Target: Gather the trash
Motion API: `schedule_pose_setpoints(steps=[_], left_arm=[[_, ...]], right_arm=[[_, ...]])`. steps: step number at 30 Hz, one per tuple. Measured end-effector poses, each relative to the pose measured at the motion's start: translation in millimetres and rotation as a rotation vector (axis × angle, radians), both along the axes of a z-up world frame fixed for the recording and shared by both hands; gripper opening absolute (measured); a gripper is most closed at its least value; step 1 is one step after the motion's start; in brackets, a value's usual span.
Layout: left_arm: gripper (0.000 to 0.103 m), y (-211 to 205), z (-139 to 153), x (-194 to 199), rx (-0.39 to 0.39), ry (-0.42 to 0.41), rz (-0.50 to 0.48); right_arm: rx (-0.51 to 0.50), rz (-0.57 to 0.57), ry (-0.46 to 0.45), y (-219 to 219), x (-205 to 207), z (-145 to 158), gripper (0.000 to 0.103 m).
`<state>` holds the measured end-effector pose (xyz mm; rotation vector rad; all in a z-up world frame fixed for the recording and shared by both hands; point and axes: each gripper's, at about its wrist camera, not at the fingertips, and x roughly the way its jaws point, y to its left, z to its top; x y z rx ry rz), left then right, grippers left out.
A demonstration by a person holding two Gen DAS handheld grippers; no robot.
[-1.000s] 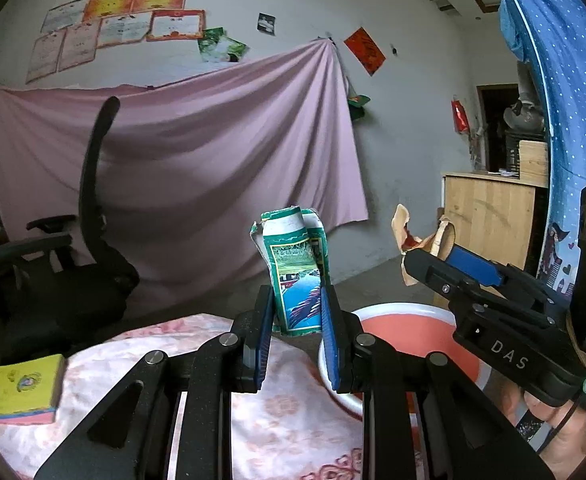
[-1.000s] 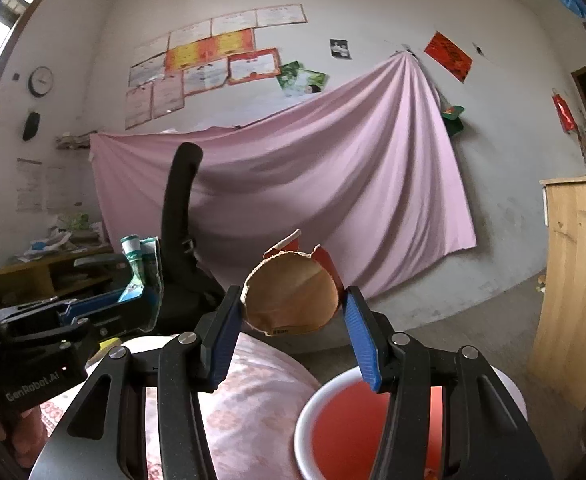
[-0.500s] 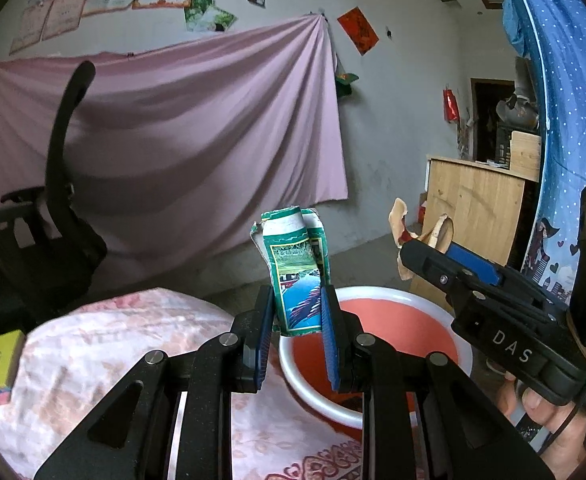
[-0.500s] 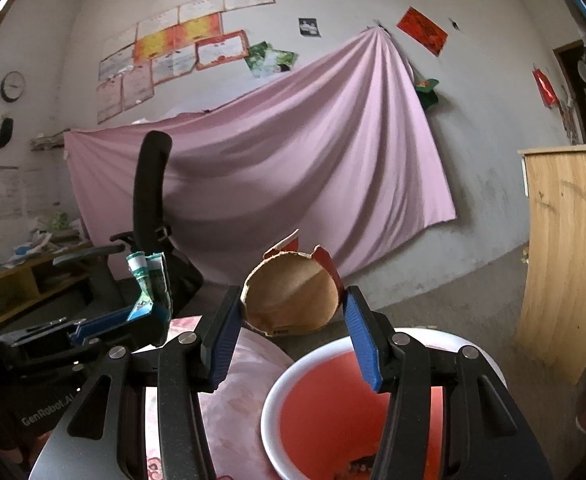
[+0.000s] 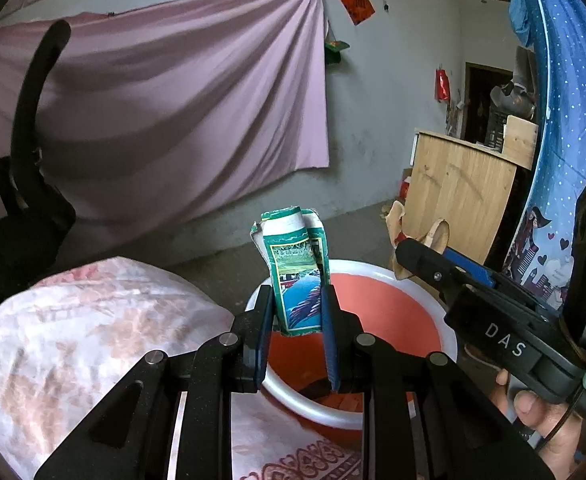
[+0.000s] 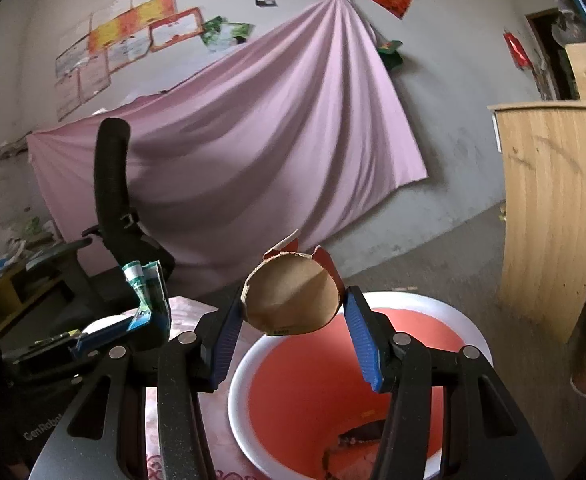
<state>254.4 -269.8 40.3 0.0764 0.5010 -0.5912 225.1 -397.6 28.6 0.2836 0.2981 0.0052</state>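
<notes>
I have two pieces of trash in the air, one per side. The crushed green carton (image 5: 297, 280) is pinched narrow between the pads of my left hand-held gripper (image 5: 297, 334), standing upright just over the near rim of the red basin (image 5: 393, 320). The flattened brown cardboard cup (image 6: 293, 294) sits in my right hand-held gripper (image 6: 293, 334), jaws about half spread and closed on its sides, above the basin's left rim.

I judge this the drop step: both pieces are carried to the basin and not yet let go. Next I need each piece well inside the white rim, then the jaws parted so it falls clear.

Count: two grippers, two held pieces, one basin with some dark scrap already at its bottom (image 6: 353, 440). The basin stands just right of the floral-clothed worktop (image 5: 93, 320).
</notes>
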Motion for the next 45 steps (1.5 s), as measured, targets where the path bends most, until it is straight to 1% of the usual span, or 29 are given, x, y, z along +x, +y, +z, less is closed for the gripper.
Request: schedule_pose_setpoints(steps=[8, 11, 15, 17, 20, 27, 29, 31, 33, 35, 37, 40, 41, 43, 45], left_arm=[[0.020, -9.3, -1.5, 8.9, 0.003, 0.050, -0.014], [0.021, -8.7, -2.9, 13.1, 0.004, 0.063, -0.012], [0.029, -4.3, -3.4, 18.3, -0.005, 0.083, -0.006], [0.029, -2.9, -3.8, 19.3, -0.011, 0.087, -0.001], [0.029, -3.0, -5.3, 19.3, -0.015, 0.086, 0.008], [0.030, 12.0, -1.4, 16.5, -0.035, 0.077, 0.038], [0.033, 16.6, 0.7, 14.8, -0.041, 0.071, 0.050], [0.039, 22.7, 3.2, 12.5, -0.047, 0.059, 0.064], [0.040, 29.7, 6.1, 9.7, -0.050, 0.044, 0.080], [0.041, 35.8, 9.4, 7.1, -0.051, 0.033, 0.095], [0.047, 40.2, 12.0, 6.0, -0.054, 0.025, 0.109], [0.055, 52.6, 15.9, 1.7, -0.062, 0.011, 0.141], [0.057, 56.7, 17.0, 0.2, -0.062, 0.006, 0.154], [0.065, 61.6, 20.0, -0.5, -0.062, -0.001, 0.178], [0.069, 70.5, 22.7, -3.5, -0.066, -0.012, 0.204]], right_arm=[[0.035, -0.021, 0.052, -11.1, 6.2, -5.4, 0.050], [0.043, -0.026, 0.058, -12.9, 7.8, -5.2, 0.050], [0.046, -0.032, 0.068, -15.8, 8.6, -5.7, 0.051], [0.048, -0.034, 0.072, -16.2, 9.5, -5.5, 0.055], [0.049, -0.035, 0.076, -16.9, 10.1, -6.4, 0.056], [0.041, -0.038, 0.076, -16.6, 10.4, -6.3, 0.057], [0.039, -0.039, 0.073, -16.6, 10.0, -6.4, 0.061], [0.035, -0.041, 0.064, -15.6, 8.6, -5.6, 0.065], [0.029, -0.042, 0.053, -15.2, 7.3, -4.8, 0.066], [0.020, -0.046, 0.041, -13.3, 5.6, -3.3, 0.069], [0.015, -0.044, 0.031, -11.1, 4.4, -1.8, 0.074], [0.000, -0.041, 0.011, -6.7, 2.0, 1.6, 0.075], [-0.007, -0.044, 0.005, -4.5, 0.7, 3.0, 0.079], [-0.017, -0.048, -0.013, -0.2, -1.6, 5.2, 0.084], [-0.023, -0.046, -0.030, 4.0, -3.6, 7.4, 0.087]])
